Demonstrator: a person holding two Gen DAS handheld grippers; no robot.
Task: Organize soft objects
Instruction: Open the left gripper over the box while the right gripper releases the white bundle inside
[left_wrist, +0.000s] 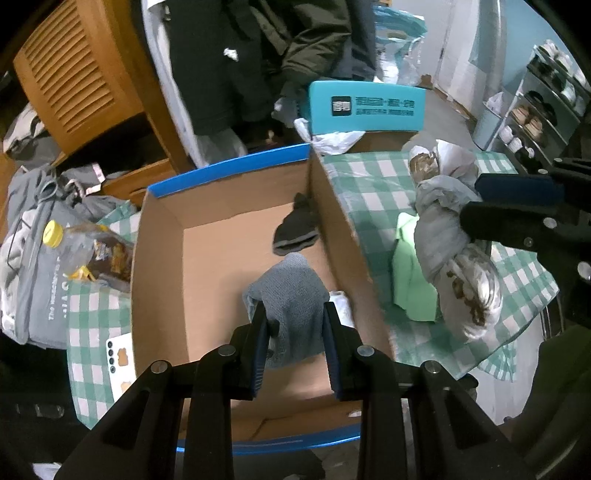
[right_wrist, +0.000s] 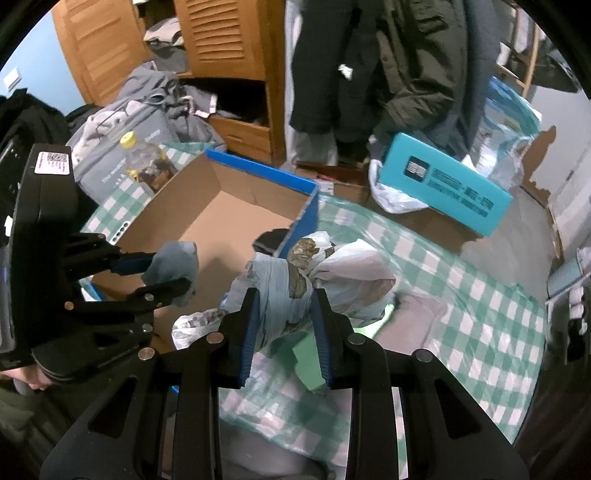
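Observation:
My left gripper (left_wrist: 295, 314) is shut on a grey knitted cloth (left_wrist: 291, 291) and holds it above the open cardboard box (left_wrist: 159, 266) with blue edges; it also shows in the right wrist view (right_wrist: 173, 271). A dark sock (left_wrist: 297, 227) lies inside the box by its right wall. My right gripper (right_wrist: 284, 306) is shut on a pale patterned cloth bundle (right_wrist: 332, 273) and holds it above the checked tablecloth (right_wrist: 461, 314), right of the box. In the left wrist view the bundle (left_wrist: 454, 251) hangs from the right gripper (left_wrist: 476, 203). A green cloth (left_wrist: 410, 273) lies under the bundle.
A bottle with a yellow cap (left_wrist: 74, 251) and grey clothes (left_wrist: 33, 229) lie left of the box. A teal box (left_wrist: 365, 107) stands behind the table. Dark coats (right_wrist: 369, 66) hang at the back, next to a wooden cabinet (right_wrist: 221, 40).

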